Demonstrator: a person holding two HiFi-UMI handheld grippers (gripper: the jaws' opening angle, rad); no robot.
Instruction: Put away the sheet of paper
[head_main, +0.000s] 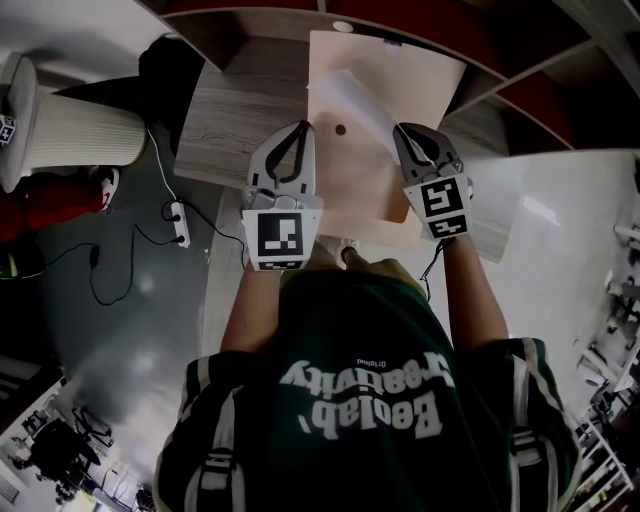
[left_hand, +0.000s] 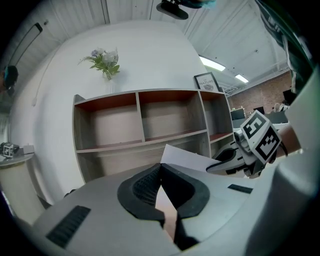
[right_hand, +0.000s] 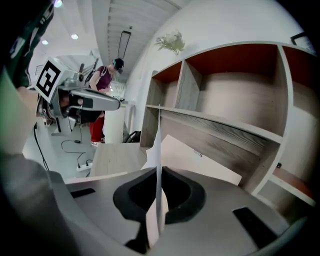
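Dark green T-shirt (head_main: 365, 330), white lettering, striped sleeves. Left gripper (head_main: 301, 130), right gripper (head_main: 402, 134): grey shells, black pads, black-white marker cubes (head_main: 280, 235).

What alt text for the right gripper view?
The right gripper has its jaws shut on the paper, seen edge-on and upright. Behind: an empty wooden shelf, a table below, the left gripper at left.

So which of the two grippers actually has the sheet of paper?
The right gripper: the sheet of paper stands edge-on, pinched between its shut jaws. The left gripper is shut too, but nothing sits between its jaws.
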